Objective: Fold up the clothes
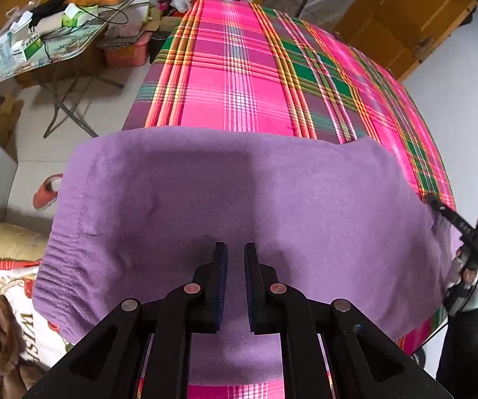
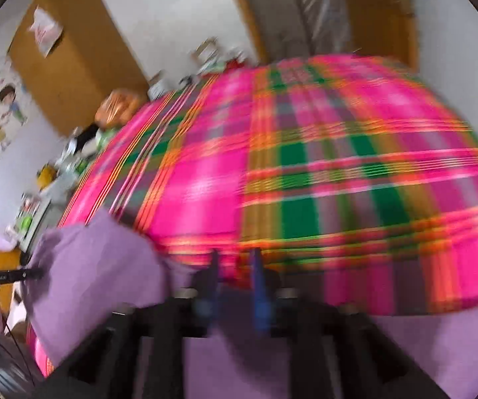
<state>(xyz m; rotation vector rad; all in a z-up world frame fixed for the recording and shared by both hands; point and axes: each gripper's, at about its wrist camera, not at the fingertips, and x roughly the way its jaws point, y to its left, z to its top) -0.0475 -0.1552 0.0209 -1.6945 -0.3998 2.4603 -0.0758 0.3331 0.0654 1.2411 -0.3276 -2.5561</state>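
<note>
Currently: purple garment (image 1: pixel 225 199) flat on plaid bed (image 1: pixel 239 76) | left hand-held gripper (image 1: pixel 235 286) narrow, empty | right hand-held gripper (image 2: pixel 234 286) parted, blurred, nothing gripped.

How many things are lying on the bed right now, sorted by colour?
Purple: 1, the garment
Pink plaid: 1, the bedsheet under it
Total: 2
</note>
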